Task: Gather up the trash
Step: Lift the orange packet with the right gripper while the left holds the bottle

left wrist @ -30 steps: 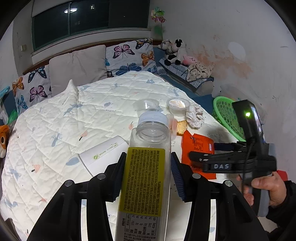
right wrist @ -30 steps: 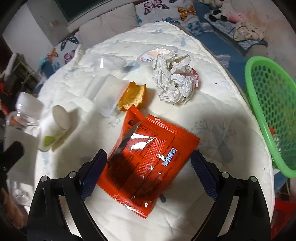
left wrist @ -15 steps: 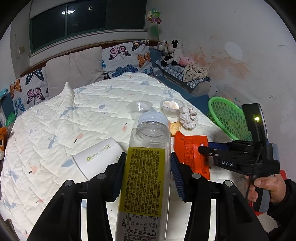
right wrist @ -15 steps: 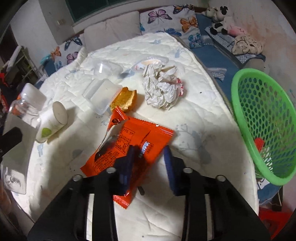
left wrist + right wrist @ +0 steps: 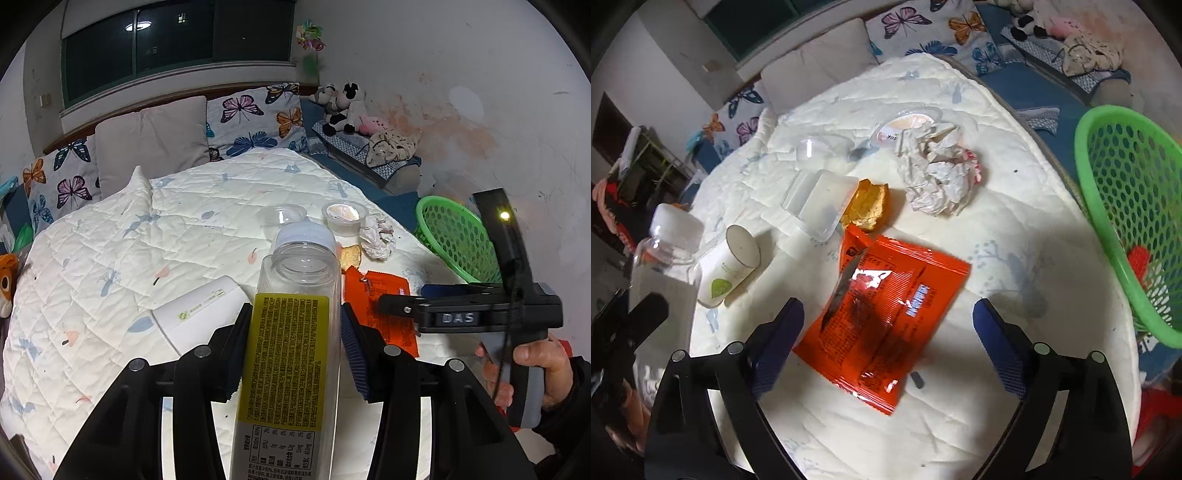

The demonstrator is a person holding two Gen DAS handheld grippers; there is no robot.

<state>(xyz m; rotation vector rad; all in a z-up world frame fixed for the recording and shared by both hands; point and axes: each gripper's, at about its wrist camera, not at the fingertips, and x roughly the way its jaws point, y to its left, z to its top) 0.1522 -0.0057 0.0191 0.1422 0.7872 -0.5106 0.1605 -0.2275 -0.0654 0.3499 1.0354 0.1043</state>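
My left gripper (image 5: 291,332) is shut on a clear plastic bottle (image 5: 291,354) with a yellow label and white cap, held above the bed. The bottle also shows at the left of the right wrist view (image 5: 661,266). My right gripper (image 5: 888,321) is open, its fingers either side of an orange snack wrapper (image 5: 886,310) lying flat on the white quilt. The wrapper also shows in the left wrist view (image 5: 384,310), under the right gripper (image 5: 402,301). A green mesh basket (image 5: 1123,206) stands at the bed's right edge, also in the left wrist view (image 5: 454,236).
On the quilt lie a crumpled tissue (image 5: 938,173), a piece of bread (image 5: 868,205), a clear plastic tub (image 5: 820,201), a lidded cup (image 5: 908,123), a clear cup (image 5: 822,146) and a white paper cup on its side (image 5: 733,266). Pillows line the headboard (image 5: 155,136).
My right gripper closed near the orange wrapper half a second ago and now stands wide open again over it; the wrapper still lies on the quilt. The left gripper keeps hold of the bottle.
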